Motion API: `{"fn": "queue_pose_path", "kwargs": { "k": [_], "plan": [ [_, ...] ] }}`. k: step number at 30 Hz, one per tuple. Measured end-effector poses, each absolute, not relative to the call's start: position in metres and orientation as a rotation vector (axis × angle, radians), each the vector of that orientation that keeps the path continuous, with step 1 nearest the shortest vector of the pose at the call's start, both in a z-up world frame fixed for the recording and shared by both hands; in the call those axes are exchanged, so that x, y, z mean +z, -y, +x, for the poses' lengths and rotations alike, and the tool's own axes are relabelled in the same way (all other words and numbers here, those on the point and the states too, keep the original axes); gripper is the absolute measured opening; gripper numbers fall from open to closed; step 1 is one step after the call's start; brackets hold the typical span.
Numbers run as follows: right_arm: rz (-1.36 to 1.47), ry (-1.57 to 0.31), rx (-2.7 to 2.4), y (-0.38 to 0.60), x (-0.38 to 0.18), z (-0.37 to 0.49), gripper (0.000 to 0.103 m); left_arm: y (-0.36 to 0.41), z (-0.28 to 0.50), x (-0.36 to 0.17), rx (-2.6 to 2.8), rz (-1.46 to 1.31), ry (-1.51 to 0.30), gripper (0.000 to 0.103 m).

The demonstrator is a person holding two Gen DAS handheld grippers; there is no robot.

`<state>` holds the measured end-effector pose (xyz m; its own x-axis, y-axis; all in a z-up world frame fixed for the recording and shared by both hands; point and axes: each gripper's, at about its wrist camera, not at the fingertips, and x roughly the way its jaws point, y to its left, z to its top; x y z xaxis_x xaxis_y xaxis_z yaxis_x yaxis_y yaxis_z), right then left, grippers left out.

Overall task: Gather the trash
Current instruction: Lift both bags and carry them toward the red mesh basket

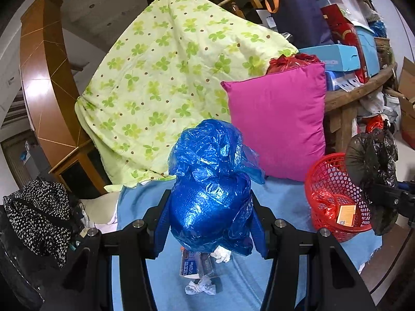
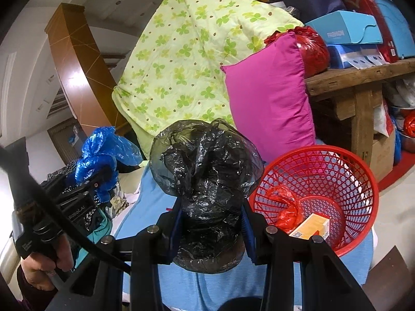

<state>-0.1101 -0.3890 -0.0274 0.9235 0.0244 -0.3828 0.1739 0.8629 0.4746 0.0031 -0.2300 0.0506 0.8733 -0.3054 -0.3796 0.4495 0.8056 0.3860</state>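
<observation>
Left tool (image 1: 211, 223) clamps a crumpled blue plastic bag (image 1: 211, 181); right tool (image 2: 211, 230) grips a black plastic bag (image 2: 207, 181). Both hang over the blue bedsheet (image 1: 280, 202), the red basket (image 2: 337, 176) just right.

Red basket (image 2: 319, 194) mouth open; pink pillow (image 2: 269, 98) crowds behind

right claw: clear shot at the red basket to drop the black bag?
Probably yes. The right claw, shut on the black bag, sits just left of the red basket. Its mouth is open and nothing stands between them; only a red bag and a box lie inside.
</observation>
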Motion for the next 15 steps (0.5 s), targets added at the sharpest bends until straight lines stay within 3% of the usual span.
{"fn": "queue_pose_path", "kwargs": {
  "k": [15],
  "plan": [
    [0.545, -0.375, -0.135, 0.398, -0.028, -0.131, 0.042, 0.246, -0.004, 0.049, -0.465, 0.480, -0.323, 0.056]
  ]
}}
